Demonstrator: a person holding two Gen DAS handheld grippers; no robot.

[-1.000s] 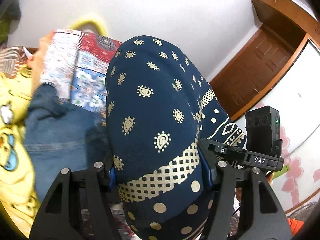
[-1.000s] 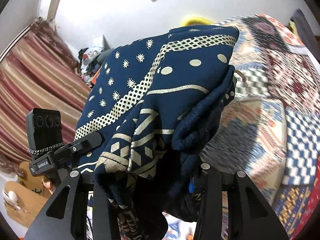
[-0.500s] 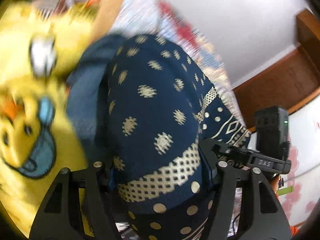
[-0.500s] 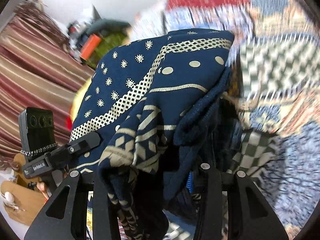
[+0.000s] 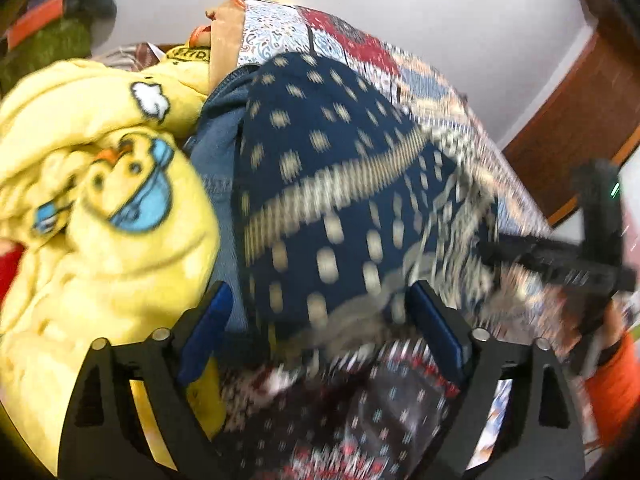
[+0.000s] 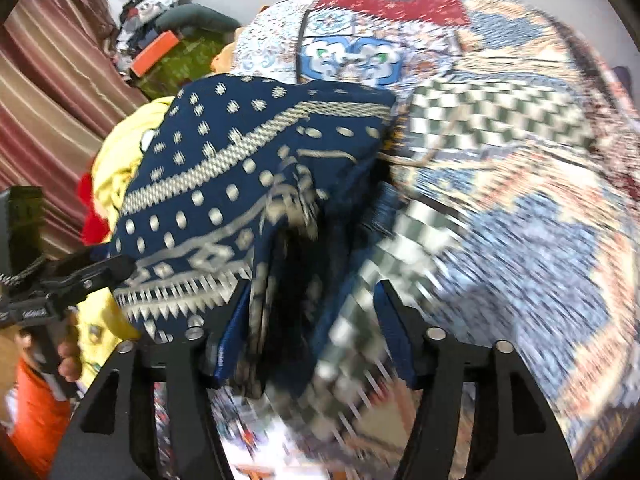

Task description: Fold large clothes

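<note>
A folded navy garment with gold print lies on the patchwork bedspread, beside a denim piece. My left gripper straddles its near end; the jaws are opening, and the blue pads stand off the cloth. In the right wrist view the same navy garment sags between the jaws of my right gripper, which are also opening, with a gap showing at the right pad. Each view shows the other gripper at its edge, held by a hand with an orange sleeve.
A yellow blanket with a duck print is heaped left of the garment, over a denim piece. A striped curtain and a clutter pile lie beyond the bed. A wooden door stands at the right.
Both grippers have come down with the navy garment from mid-air onto the bed beside the yellow blanket. Both pairs of jaws have spread wider and the cloth has slackened.
</note>
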